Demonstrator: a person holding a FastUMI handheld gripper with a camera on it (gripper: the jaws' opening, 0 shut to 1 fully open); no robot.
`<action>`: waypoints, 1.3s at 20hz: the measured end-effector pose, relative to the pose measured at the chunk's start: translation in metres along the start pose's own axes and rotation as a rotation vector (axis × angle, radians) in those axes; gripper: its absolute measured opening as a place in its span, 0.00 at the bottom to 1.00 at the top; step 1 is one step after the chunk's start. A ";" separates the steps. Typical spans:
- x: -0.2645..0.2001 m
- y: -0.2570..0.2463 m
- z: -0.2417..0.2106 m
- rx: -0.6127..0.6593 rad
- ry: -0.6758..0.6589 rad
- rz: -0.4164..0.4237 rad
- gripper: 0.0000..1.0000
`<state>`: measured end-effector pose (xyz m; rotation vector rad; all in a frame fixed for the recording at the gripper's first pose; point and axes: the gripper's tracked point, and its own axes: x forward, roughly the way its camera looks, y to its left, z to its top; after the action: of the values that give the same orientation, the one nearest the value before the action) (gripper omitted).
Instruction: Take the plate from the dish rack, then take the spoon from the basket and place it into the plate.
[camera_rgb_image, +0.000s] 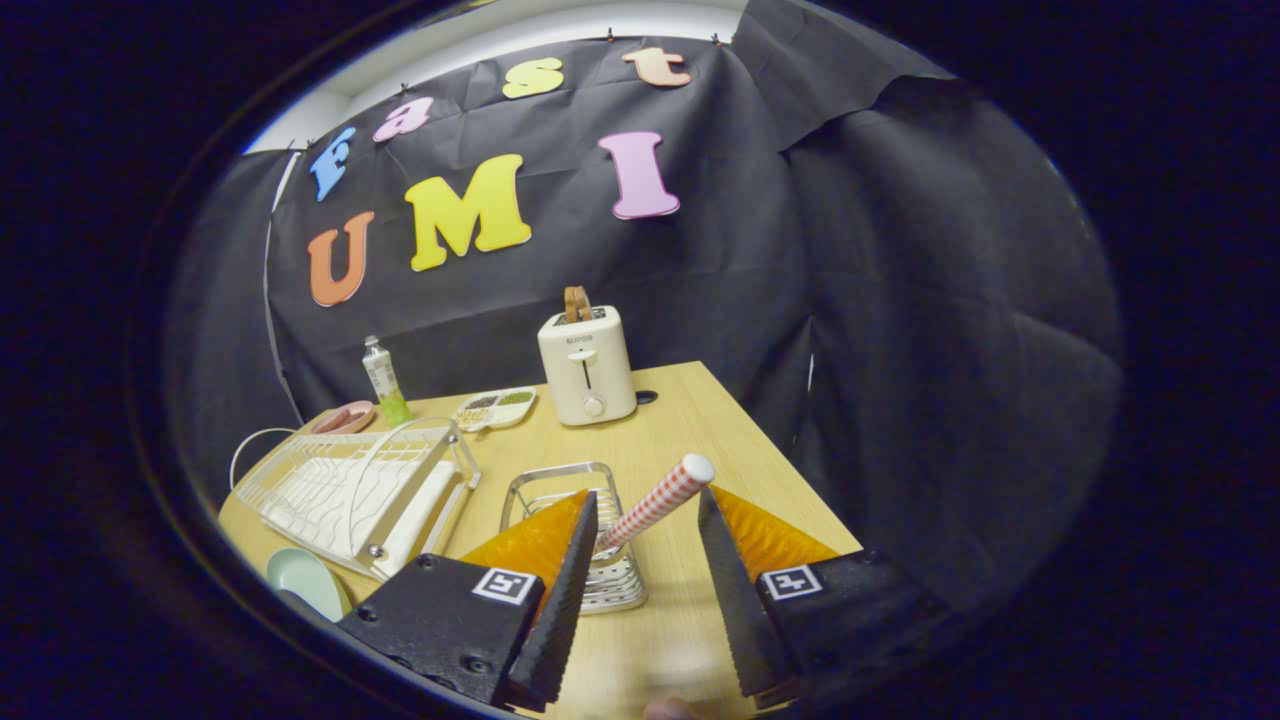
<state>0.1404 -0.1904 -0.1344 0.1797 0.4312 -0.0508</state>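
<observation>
The spoon's red-and-white checked handle (662, 498) sticks up at a slant out of the metal wire basket (617, 588); its bowl is hidden inside. My gripper (648, 494) is open, with the handle in the gap between the fingertips and neither finger pressing on it. The left finger (560, 560) covers part of the basket. A pale green plate (303, 580) lies flat on the table, left of my left finger and just in front of the white wire dish rack (345, 490).
On the wooden table (700, 430), beyond the basket, stand a white toaster (587, 368), a divided dish of grains (495, 408), a green-capped tube (383, 380) and a pink dish (343, 418). The table's right edge runs just beyond my right finger.
</observation>
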 end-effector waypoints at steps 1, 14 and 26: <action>0.003 0.002 0.001 0.006 0.007 0.007 0.63; -0.002 0.046 0.018 0.103 0.087 0.125 0.10; -0.107 0.080 0.095 0.077 -0.099 0.117 0.09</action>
<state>0.0892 -0.1277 0.0081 0.2771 0.3197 0.0380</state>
